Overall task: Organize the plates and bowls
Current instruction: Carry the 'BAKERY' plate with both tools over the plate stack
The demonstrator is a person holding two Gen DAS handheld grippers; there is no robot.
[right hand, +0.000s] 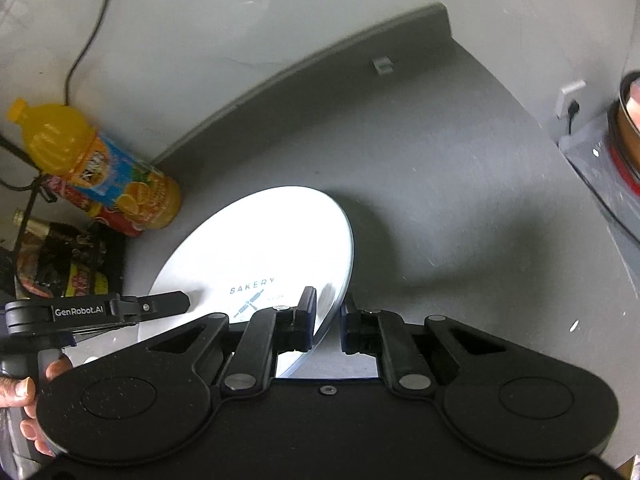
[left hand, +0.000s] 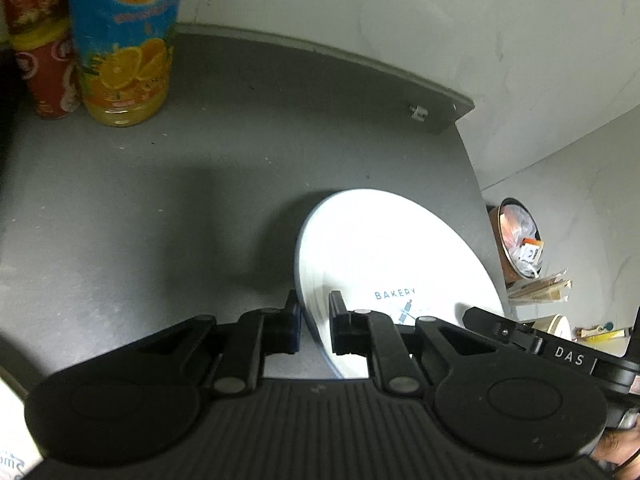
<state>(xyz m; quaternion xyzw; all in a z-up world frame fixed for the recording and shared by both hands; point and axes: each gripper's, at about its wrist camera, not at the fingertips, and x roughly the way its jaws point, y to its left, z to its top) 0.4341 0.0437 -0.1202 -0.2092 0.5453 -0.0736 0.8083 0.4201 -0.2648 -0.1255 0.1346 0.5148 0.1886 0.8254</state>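
Observation:
A white plate [left hand: 384,248] [right hand: 260,240] printed "BAKERY" hangs tilted above the dark grey counter [left hand: 160,200] and casts a shadow on it. My left gripper [left hand: 316,320] is shut on the plate's left rim, one finger above and one below. My right gripper [right hand: 328,320] is shut on the opposite rim in the same way. Each view shows the other gripper at the plate's far side: the right gripper [left hand: 472,316] and the left gripper [right hand: 176,302]. A hand [right hand: 24,396] holds the left gripper's handle.
An orange juice bottle [left hand: 124,60] [right hand: 100,168] and red cans [left hand: 44,68] stand at the counter's back left, with snack packets [right hand: 60,264] beside them. A raised lip [left hand: 320,52] runs along the back by the wall. A lined bin [left hand: 520,240] stands beyond the counter's right edge.

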